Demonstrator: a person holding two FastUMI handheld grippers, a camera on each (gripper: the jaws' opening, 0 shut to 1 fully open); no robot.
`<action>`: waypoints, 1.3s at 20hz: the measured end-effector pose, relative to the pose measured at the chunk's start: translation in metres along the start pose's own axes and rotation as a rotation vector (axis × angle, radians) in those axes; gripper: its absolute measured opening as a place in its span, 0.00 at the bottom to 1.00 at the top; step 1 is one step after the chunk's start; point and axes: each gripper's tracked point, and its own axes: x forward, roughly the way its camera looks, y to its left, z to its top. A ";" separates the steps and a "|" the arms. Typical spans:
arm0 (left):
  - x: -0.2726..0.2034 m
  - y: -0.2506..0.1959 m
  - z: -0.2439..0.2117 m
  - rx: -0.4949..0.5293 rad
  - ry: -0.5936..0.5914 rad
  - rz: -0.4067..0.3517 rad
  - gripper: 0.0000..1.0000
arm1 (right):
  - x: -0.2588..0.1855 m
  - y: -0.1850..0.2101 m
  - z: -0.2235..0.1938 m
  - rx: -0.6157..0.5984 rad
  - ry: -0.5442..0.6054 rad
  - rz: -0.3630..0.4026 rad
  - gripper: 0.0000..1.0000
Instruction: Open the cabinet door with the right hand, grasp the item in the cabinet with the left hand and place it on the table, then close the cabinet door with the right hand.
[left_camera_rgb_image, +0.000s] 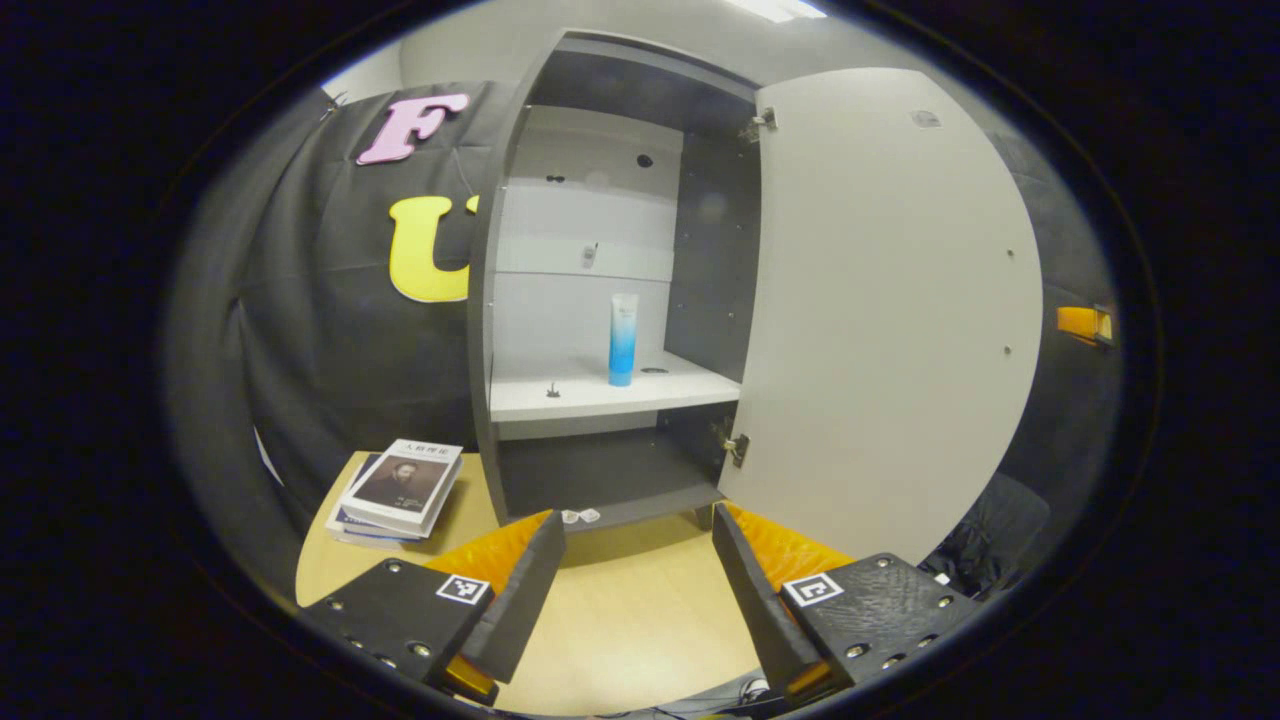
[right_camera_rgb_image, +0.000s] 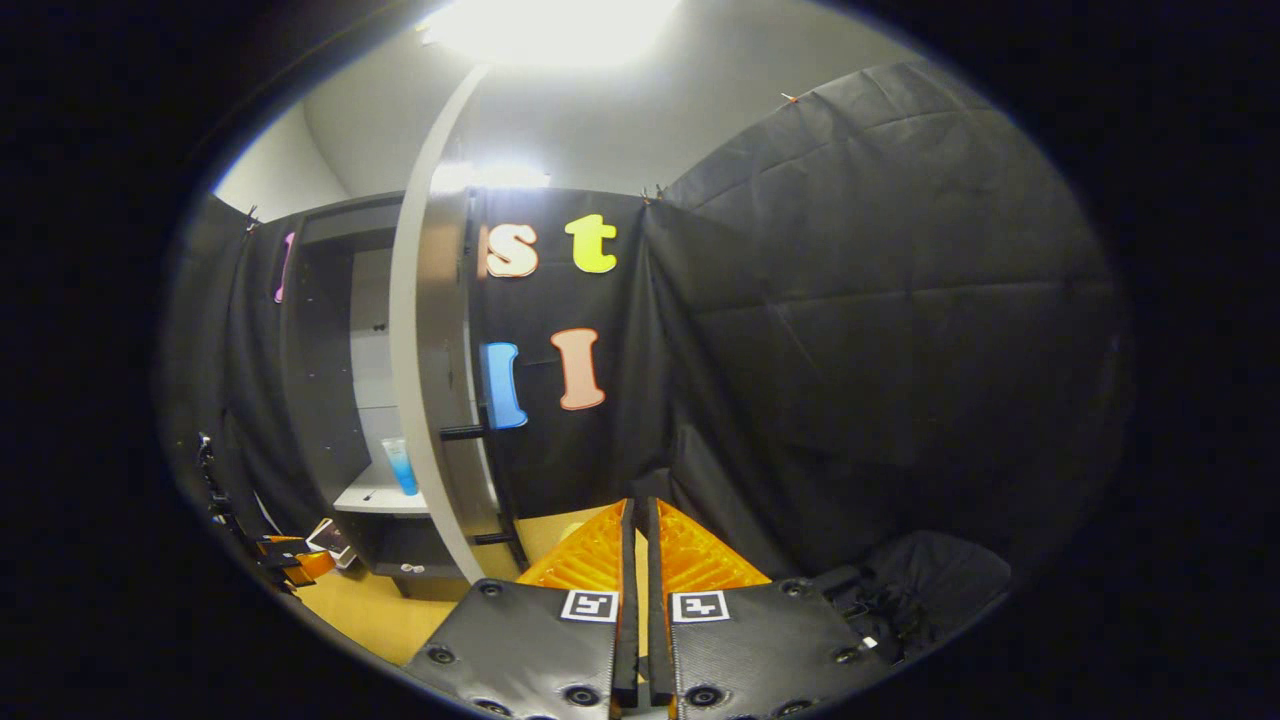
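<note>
The dark cabinet (left_camera_rgb_image: 485, 330) stands on the table with its door (left_camera_rgb_image: 890, 320) swung wide open to the right. On its white shelf (left_camera_rgb_image: 580, 392) a blue and white tube (left_camera_rgb_image: 622, 340) stands upright. My left gripper (left_camera_rgb_image: 640, 530) is open, low in front of the cabinet, well short of the tube. In the right gripper view the door (right_camera_rgb_image: 415, 380) shows edge-on, with the tube (right_camera_rgb_image: 400, 466) behind it on the shelf. My right gripper (right_camera_rgb_image: 638, 520) is shut with nothing between its fingers, to the right of the door and apart from it.
A stack of books (left_camera_rgb_image: 400, 490) lies on the wooden table (left_camera_rgb_image: 630, 600) left of the cabinet. A small clear object (left_camera_rgb_image: 580, 516) sits at the cabinet's base. Black cloth walls close in the booth. A dark bundle (right_camera_rgb_image: 920, 590) lies low at the right.
</note>
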 end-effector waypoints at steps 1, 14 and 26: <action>0.005 0.002 0.005 0.000 -0.011 0.000 0.89 | -0.001 -0.007 0.003 0.007 0.001 -0.013 0.02; 0.111 0.013 0.082 0.051 -0.087 0.006 0.89 | 0.082 -0.046 0.004 0.033 -0.017 -0.105 0.07; 0.215 0.032 0.135 0.024 -0.132 0.054 0.90 | 0.206 -0.059 -0.026 0.028 0.031 -0.117 0.38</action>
